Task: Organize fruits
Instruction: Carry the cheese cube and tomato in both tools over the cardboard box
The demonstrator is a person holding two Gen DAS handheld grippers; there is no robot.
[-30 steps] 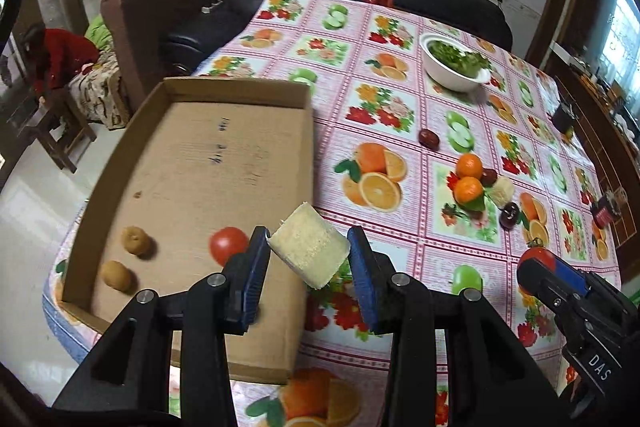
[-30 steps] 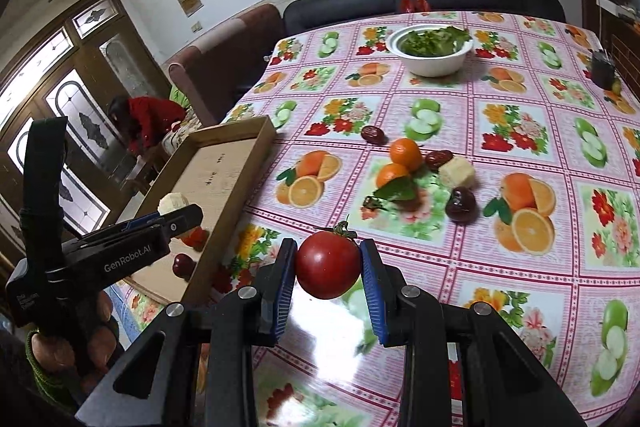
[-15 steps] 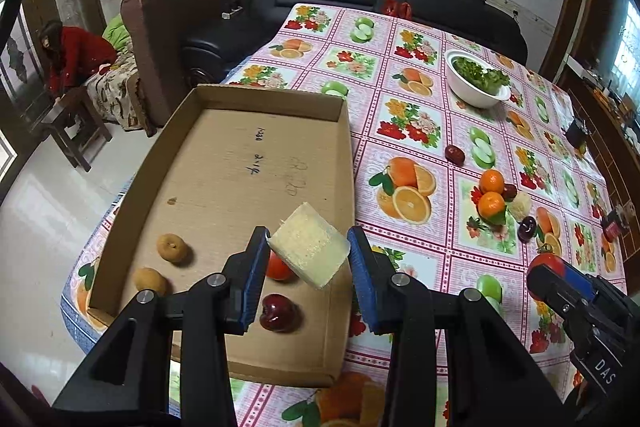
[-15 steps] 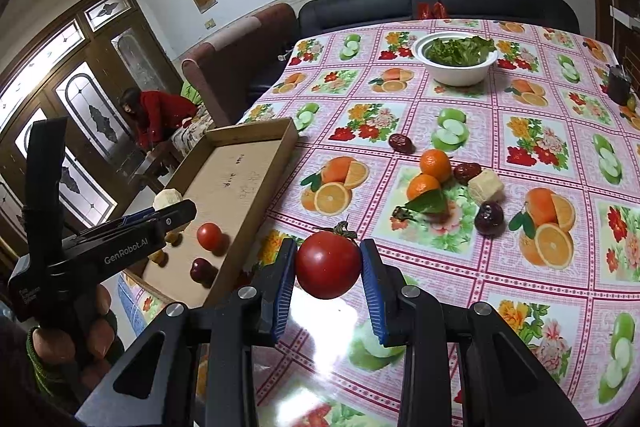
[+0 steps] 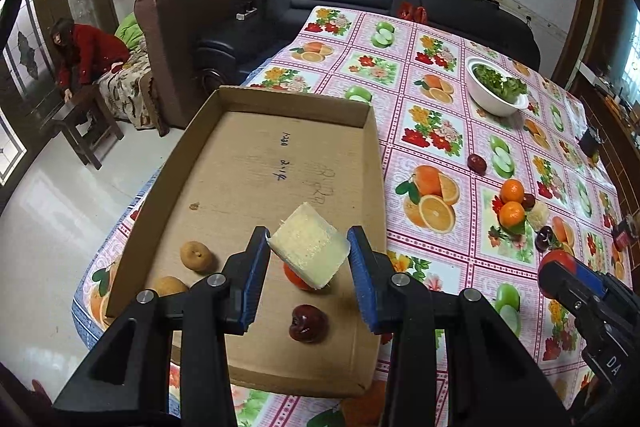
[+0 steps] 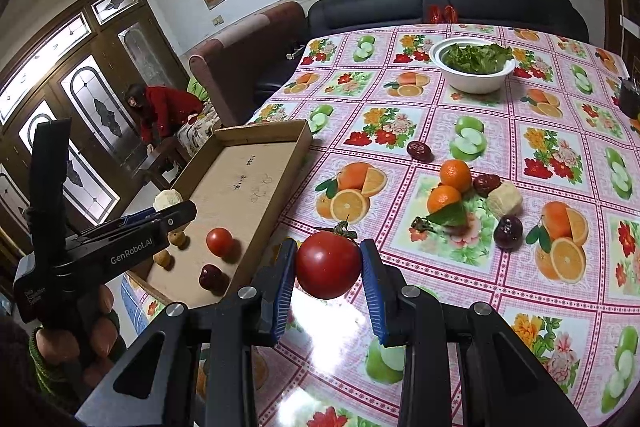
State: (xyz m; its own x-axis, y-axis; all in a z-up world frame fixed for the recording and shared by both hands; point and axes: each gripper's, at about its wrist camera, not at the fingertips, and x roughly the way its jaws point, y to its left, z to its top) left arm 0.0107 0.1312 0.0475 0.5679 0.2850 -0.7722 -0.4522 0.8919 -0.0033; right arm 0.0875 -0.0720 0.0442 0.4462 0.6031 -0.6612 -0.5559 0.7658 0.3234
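Fruit-print tablecloth (image 5: 432, 131) covers the whole table; a shallow cardboard tray (image 5: 280, 107) sits at its left edge in both views.

Left gripper (image 5: 308, 267): jaws clamped on a pale cut block of fruit (image 5: 308, 247), held above the lower middle of the tray floor. Compared with a second ago, much more of the tray floor shows under the gripper, and the dark red fruit (image 5: 308, 323) is now visible at lower centre, so the gripper now sits squarely over the tray rather than at its right edge.

Right gripper (image 6: 328, 267): jaws closed on a red tomato (image 6: 328, 264), above the tablecloth just right of the tray's near corner; grip unchanged.

Already in the tray: two brown fruits (image 5: 196, 256), a small tomato (image 6: 219, 241), the dark red fruit.

Judgement: the block looks ready for release; the tomato follows. Oranges (image 6: 455, 174), another pale block and dark fruits remain on the cloth.
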